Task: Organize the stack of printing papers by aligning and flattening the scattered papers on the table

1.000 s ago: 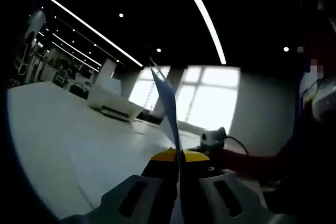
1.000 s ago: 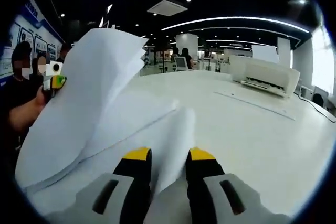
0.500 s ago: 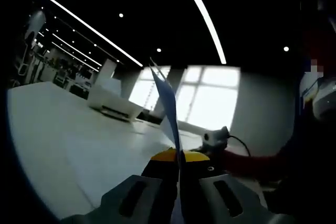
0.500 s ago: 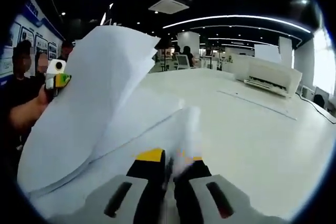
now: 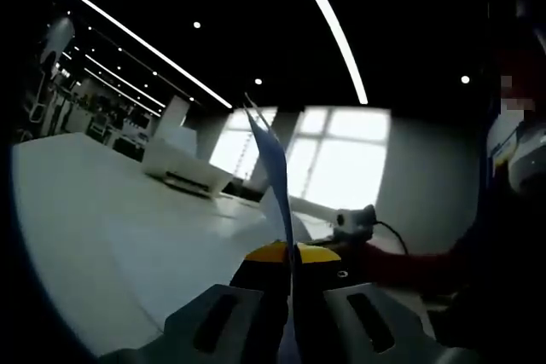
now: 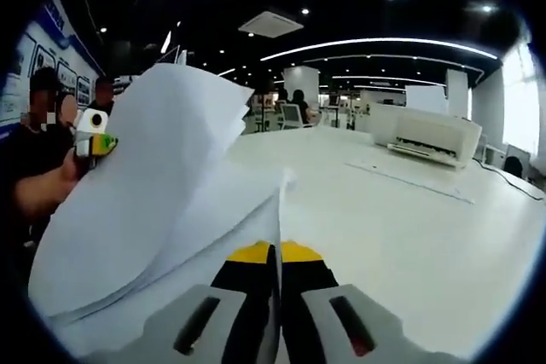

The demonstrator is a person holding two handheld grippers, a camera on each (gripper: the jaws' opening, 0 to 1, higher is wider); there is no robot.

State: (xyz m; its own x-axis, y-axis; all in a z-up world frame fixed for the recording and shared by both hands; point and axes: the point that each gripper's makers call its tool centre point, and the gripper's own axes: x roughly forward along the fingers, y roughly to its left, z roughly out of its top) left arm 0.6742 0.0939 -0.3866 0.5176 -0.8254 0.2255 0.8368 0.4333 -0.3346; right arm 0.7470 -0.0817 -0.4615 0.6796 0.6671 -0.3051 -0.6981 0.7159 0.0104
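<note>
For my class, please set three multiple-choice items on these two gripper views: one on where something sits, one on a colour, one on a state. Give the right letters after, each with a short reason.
1. Where is the printer?
A. on the white table
B. on the floor
C. on a chair

2. What colour are the tips of the right gripper?
A. red
B. yellow
C. green

3. How does the right gripper stand?
A. wide open
B. shut on the papers
C. shut on a cable

Answers:
1 A: the printer rests on the far part of the table.
2 B: yellow tips show on both jaws.
3 B: the jaws are pressed together with an edge of the papers between them. The left gripper likewise pinches a sheet seen edge-on.
</note>
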